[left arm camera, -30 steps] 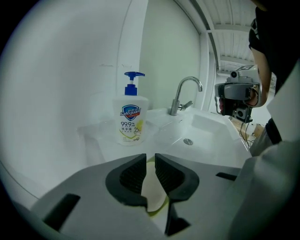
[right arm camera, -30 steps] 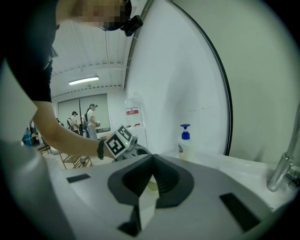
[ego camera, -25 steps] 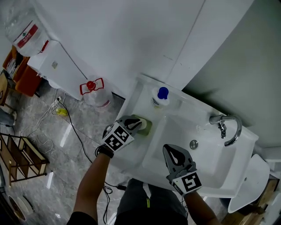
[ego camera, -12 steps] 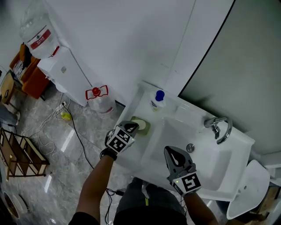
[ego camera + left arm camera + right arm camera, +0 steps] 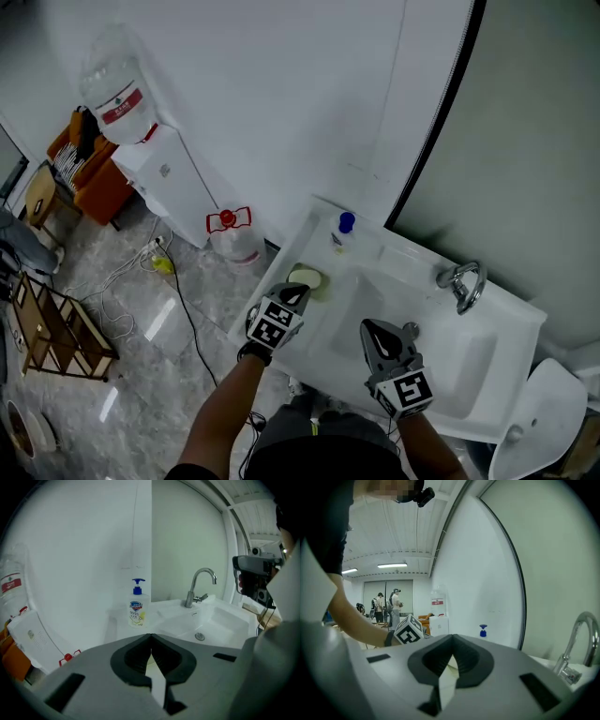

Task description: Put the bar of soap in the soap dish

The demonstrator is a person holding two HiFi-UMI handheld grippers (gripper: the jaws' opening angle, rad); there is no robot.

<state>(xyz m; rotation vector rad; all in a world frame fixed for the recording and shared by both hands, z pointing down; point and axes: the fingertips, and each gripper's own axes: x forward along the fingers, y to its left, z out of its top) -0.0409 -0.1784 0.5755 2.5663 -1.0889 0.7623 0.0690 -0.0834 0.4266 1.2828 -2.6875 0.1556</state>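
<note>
A pale oval bar of soap (image 5: 305,277) lies in the green soap dish (image 5: 319,286) on the left ledge of the white sink (image 5: 487,309). My left gripper (image 5: 298,292) is just in front of the dish, its jaws closed with nothing between them; in the left gripper view (image 5: 151,637) the tips meet. Over the front part of the basin my right gripper (image 5: 376,329) is shut and empty too, and its own view (image 5: 452,638) shows the tips together. The soap and dish are hidden behind the jaws in both gripper views.
A blue-capped soap dispenser (image 5: 345,228) (image 5: 137,606) stands at the ledge's back corner. The chrome faucet (image 5: 461,281) (image 5: 199,585) curves over the basin, with the drain (image 5: 409,329) below. A water jug (image 5: 234,239), a water cooler (image 5: 159,169), cables and a toilet (image 5: 539,422) surround the sink.
The left gripper has drawn back from over the soap dish towards the sink's front edge, leaving soap and dish uncovered. The head camera has risen and shows more of the room.
</note>
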